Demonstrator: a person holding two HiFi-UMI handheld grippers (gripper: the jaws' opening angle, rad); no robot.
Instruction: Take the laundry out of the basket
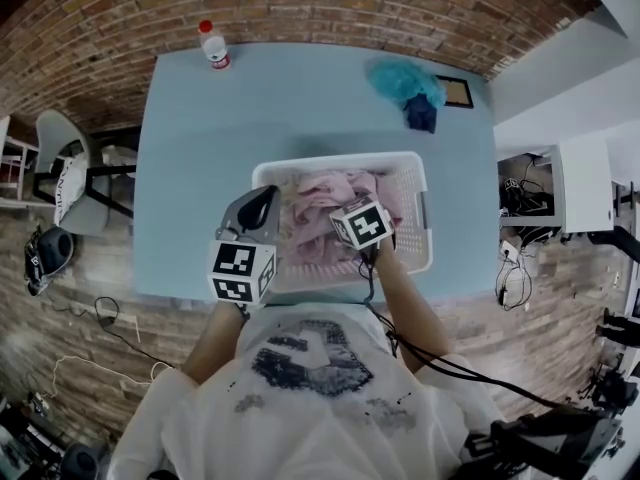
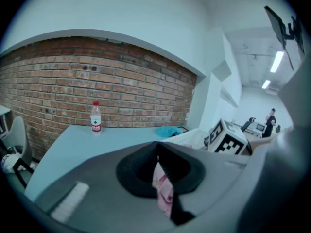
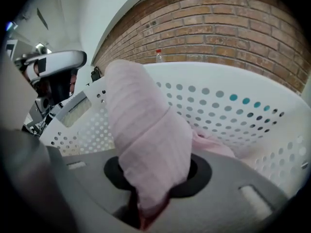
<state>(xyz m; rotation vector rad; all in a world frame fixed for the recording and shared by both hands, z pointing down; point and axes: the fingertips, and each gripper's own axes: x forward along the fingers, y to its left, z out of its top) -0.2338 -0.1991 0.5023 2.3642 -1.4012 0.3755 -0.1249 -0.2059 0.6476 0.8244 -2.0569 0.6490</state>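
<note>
A white perforated laundry basket stands on the light blue table in front of me, with pink laundry piled inside. My left gripper is at the basket's left rim. In the left gripper view it is shut on a corner of pink cloth. My right gripper points down into the basket. In the right gripper view it is shut on a fold of pink striped cloth, which rises over the jaws and hides the fingertips. The basket wall stands behind.
A plastic water bottle stands at the table's far edge by the brick wall. A teal cloth and a dark blue cloth lie at the far right beside a small framed item. A chair stands left of the table.
</note>
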